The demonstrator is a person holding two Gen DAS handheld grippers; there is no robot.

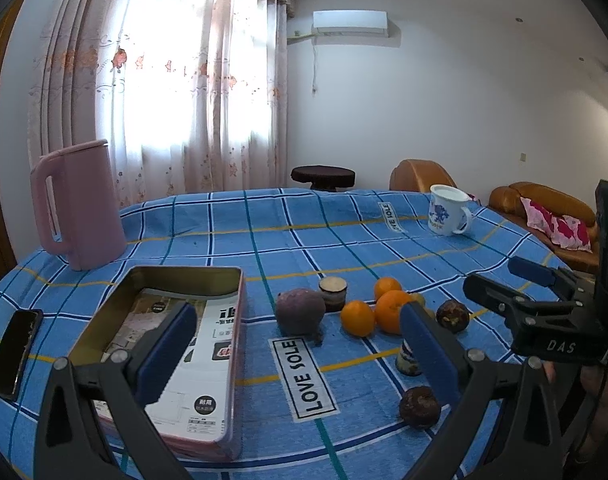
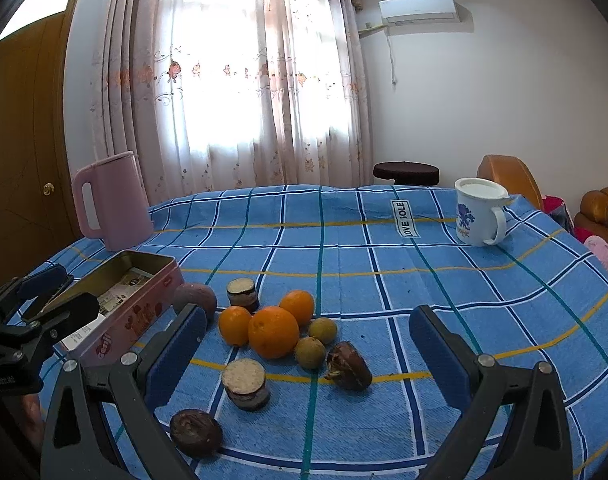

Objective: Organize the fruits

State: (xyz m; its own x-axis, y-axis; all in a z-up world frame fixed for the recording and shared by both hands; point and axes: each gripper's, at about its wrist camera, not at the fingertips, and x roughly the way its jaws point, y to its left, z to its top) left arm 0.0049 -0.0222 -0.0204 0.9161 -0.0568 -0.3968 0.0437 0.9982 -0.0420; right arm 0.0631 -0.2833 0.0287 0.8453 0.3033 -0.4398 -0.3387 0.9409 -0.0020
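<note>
Orange cluster: we see three oranges (image 2: pixel 273 332) mid-tabletop (image 2: pixel 384 248), right of pink tin box (image 2: pixel 144 308). Our left tool (image 1: pixel 296 344) spread wide, empty; right tool (image 2: pixel 308 356) likewise released, hovering above fruit.

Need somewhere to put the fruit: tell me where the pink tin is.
The open pink tin sits on the table's left side, in front of the pink kettle and left of the oranges.
</note>
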